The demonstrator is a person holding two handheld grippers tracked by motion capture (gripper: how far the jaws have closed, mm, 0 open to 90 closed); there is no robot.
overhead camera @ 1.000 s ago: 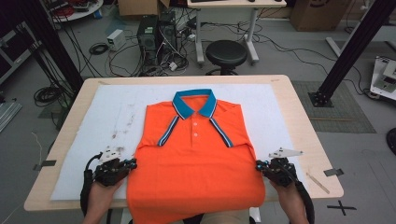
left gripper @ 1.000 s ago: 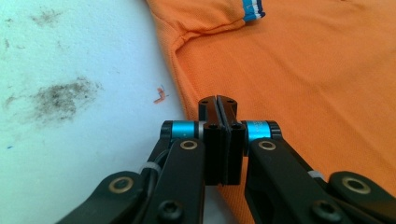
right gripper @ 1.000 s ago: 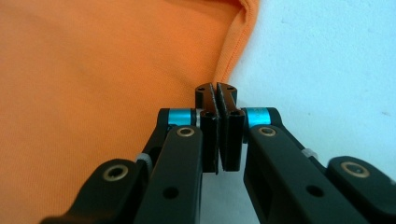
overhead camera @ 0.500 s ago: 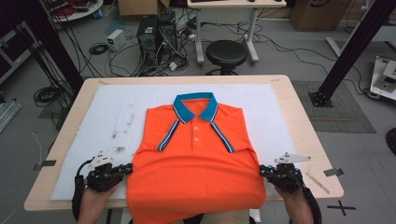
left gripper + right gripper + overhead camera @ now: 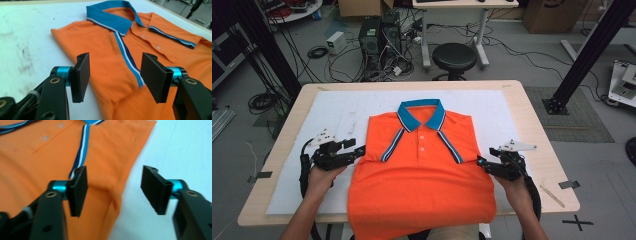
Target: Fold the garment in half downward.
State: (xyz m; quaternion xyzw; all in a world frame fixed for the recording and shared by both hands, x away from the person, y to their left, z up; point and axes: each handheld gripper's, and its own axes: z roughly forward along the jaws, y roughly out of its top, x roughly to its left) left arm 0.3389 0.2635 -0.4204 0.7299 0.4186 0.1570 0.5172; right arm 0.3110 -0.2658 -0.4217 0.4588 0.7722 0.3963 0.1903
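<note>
My left gripper (image 5: 360,150) and right gripper (image 5: 481,163) have just been opening, nothing clamped; the folded orange shirt (image 5: 422,175) lies between them on the bench (image 5: 537,150), edges beneath each.

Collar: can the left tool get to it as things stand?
Probably yes. The left tool stands open at the shirt's left edge, and only flat orange cloth lies between it and the collar.

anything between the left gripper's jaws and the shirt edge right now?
No. In the left gripper view the left gripper has just been opening; its jaws stand apart above the orange shirt, nothing pinched, with fabric and bare white mat below.
</note>
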